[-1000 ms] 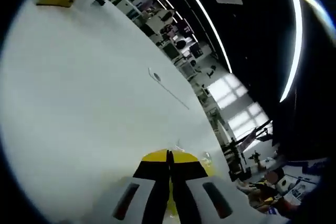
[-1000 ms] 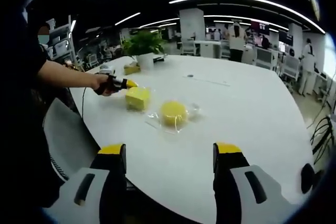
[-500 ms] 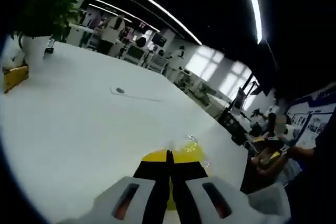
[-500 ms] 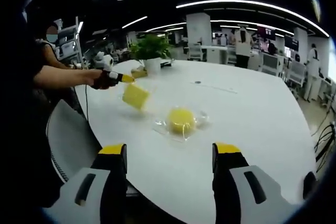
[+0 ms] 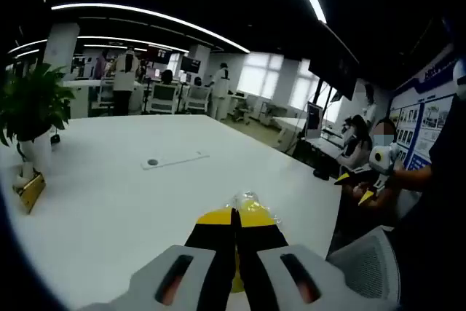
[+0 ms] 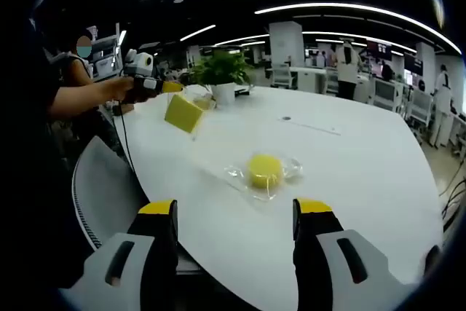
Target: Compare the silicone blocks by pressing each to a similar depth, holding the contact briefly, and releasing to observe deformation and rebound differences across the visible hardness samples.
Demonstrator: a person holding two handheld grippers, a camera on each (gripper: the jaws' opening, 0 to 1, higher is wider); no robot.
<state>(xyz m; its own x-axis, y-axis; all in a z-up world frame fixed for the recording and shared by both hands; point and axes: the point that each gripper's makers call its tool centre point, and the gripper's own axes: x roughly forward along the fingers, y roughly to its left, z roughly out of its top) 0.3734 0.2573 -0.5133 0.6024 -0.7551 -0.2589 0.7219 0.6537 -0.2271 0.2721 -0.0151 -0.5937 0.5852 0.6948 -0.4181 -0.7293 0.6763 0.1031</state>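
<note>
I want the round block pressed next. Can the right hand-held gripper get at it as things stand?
Probably yes. The right hand-held gripper is open and the round block lies in its clear wrap on the table ahead, nothing between them.

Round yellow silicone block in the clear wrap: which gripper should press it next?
Right. The right gripper is open, empty and faces the round yellow silicone block; the left gripper holds the square yellow block off the white table.
</note>
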